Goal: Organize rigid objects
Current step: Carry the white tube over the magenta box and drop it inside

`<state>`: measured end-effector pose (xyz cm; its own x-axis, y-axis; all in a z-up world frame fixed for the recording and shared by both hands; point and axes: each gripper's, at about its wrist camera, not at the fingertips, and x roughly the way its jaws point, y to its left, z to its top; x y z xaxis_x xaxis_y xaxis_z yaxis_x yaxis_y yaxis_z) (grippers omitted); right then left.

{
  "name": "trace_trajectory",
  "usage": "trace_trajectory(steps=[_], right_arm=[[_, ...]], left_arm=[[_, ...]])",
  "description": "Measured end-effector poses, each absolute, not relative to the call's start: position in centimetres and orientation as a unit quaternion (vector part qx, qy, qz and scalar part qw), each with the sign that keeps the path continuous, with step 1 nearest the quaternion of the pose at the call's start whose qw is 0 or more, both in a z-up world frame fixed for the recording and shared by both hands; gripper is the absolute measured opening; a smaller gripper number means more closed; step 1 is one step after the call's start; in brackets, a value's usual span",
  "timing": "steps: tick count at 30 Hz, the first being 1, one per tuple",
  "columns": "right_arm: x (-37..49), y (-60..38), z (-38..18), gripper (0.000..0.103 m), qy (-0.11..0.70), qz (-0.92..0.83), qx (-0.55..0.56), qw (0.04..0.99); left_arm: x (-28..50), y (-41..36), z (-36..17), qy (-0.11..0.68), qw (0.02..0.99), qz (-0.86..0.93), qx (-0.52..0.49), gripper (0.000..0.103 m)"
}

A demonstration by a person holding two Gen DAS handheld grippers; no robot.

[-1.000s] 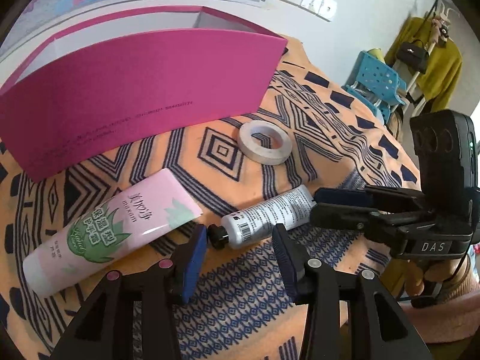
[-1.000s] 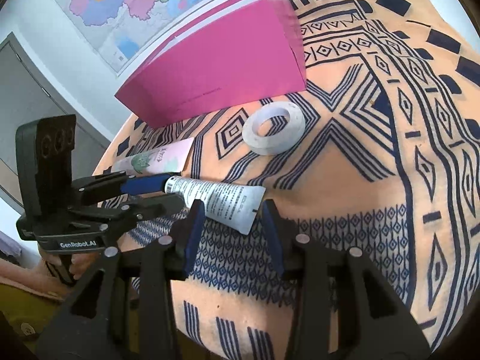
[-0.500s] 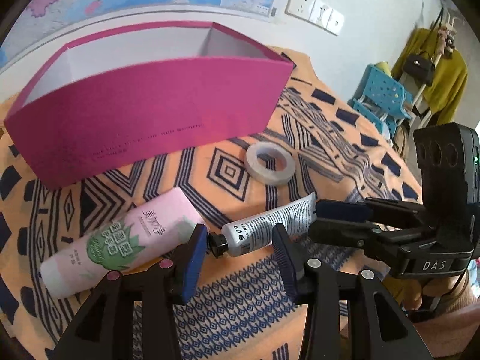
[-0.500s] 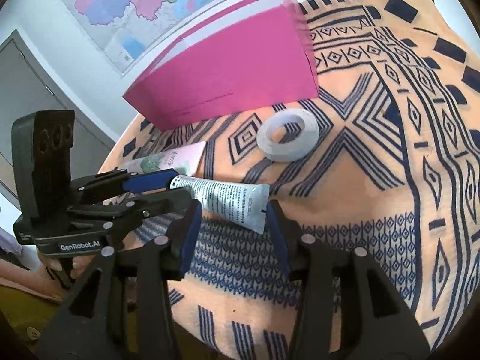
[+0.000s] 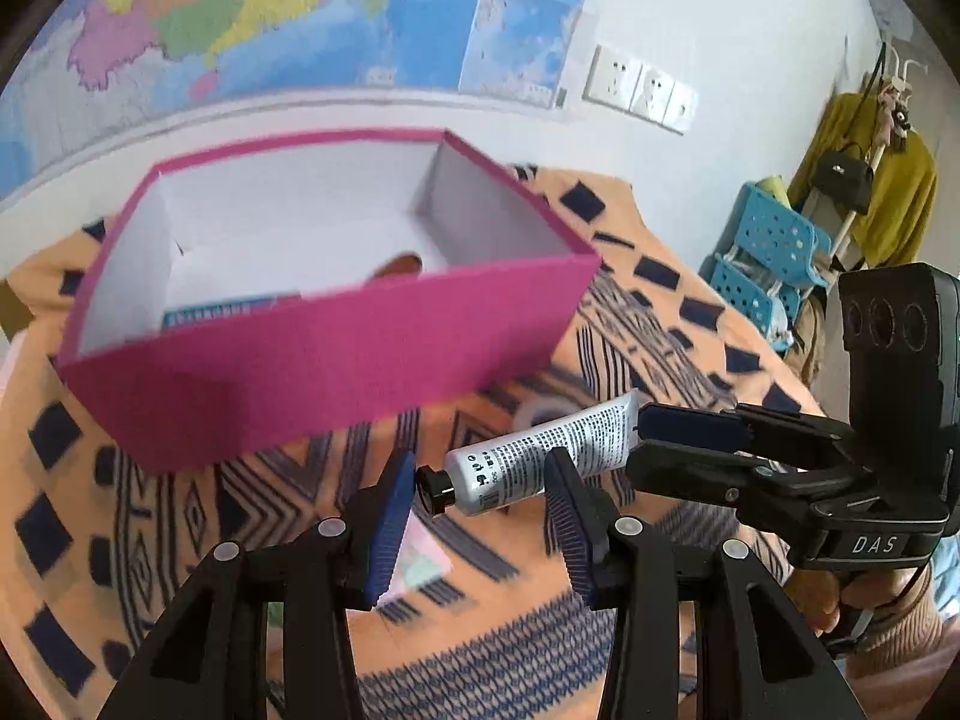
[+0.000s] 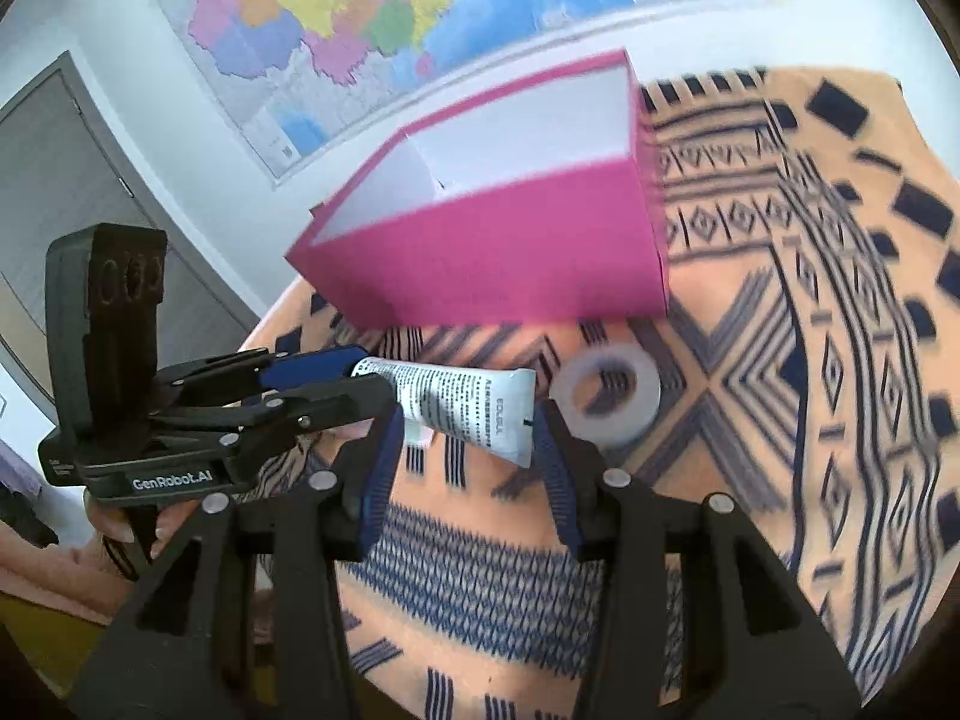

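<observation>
both claws (image 5: 480, 510) (image 6: 465, 456) clamp the tube (image 5: 540, 459) by its ends, long axis crosswise; box (image 5: 336, 372) straight ahead.

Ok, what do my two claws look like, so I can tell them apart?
Both are black plastic with ribbed blue pads. The left claw carries white GenRobot.AI lettering; the right claw reads DAS. Each has an upright black block with three round holes. A thin dark cable and a ribbed knit sleeve show by the right one.
</observation>
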<state>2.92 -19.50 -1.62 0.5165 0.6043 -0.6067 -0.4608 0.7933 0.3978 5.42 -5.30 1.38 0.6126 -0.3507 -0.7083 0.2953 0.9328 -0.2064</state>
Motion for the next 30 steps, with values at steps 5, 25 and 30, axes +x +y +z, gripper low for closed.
trace_trajectory(steps=[5,25,30], right_arm=[[4.1,-19.4,-0.1,0.048,0.366,0.311,0.086,0.873],[9.0,-19.4,4.0,0.048,0.321,0.307,0.073,0.893],[10.6,-19.4,4.0,0.048,0.322,0.3,0.072,0.895]], left_arm=[[6.6,-5.4,2.8,0.384,0.906,-0.177,-0.034,0.044],[11.4,-4.7,5.0,0.358,0.916,-0.172,-0.051,0.047],[12.8,-4.6,4.5,0.369,0.912,-0.17,-0.058,0.047]])
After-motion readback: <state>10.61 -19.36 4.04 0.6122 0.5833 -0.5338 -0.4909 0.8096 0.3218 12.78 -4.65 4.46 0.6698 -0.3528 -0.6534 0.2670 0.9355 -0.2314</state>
